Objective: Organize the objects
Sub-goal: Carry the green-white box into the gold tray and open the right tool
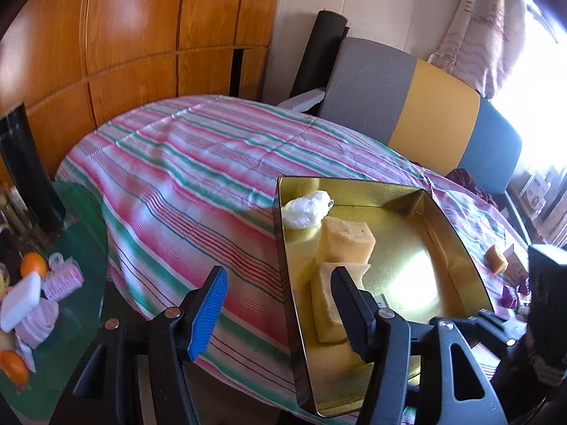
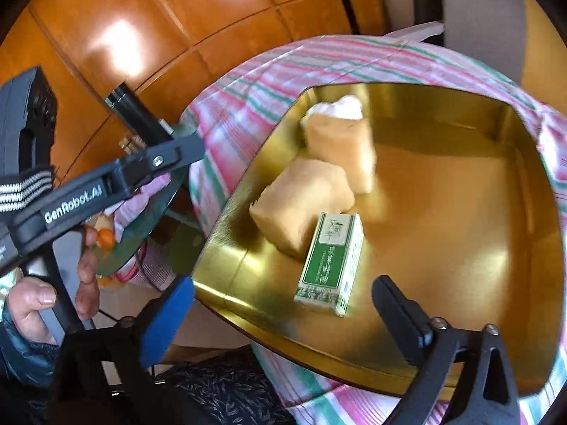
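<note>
A gold metal tray [image 1: 457, 248] [image 2: 460, 212] lies on the striped tablecloth. In it are two yellow sponges [image 1: 345, 241] [image 2: 301, 205], a white plastic wad [image 1: 306, 207] [image 2: 340, 106] and, in the right wrist view, a green and white box [image 2: 331, 265] lying flat. My left gripper [image 1: 280, 304] is open and empty, straddling the tray's left rim near the closer sponge [image 1: 327, 308]. My right gripper [image 2: 280, 304] is open and empty, just above the box at the tray's near edge.
A glass side table [image 1: 71, 241] at the left holds oranges [image 1: 33, 264], a white block [image 1: 21, 299] and pink rolls. A small orange sponge [image 1: 498, 260] lies on the cloth right of the tray. A colour-block chair [image 1: 436, 120] stands behind the table.
</note>
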### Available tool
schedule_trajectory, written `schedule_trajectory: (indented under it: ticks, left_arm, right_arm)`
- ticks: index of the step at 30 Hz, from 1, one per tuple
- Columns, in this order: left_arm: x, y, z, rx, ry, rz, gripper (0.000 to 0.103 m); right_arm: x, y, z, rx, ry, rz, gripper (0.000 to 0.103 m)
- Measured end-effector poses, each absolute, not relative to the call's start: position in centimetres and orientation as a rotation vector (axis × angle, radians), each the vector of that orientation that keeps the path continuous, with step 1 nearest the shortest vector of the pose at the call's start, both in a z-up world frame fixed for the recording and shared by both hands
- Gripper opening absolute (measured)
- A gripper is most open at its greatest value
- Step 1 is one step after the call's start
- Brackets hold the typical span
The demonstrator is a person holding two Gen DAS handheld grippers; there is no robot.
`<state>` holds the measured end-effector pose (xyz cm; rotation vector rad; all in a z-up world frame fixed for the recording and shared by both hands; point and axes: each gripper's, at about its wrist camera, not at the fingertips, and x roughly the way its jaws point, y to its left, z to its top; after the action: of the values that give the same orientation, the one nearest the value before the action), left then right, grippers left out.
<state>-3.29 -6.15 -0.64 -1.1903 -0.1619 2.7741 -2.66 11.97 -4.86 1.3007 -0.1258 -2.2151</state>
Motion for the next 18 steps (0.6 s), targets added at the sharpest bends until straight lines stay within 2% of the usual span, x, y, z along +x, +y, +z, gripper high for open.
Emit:
schedule_trajectory:
  ticks: [18]
  left_arm:
    - [-2.1, 0.0, 1.0, -1.104, 0.042, 2.672, 0.062]
  right_arm:
    - [-0.4, 26.4, -1.0, 1.263, -0.313, -2.615, 0.103]
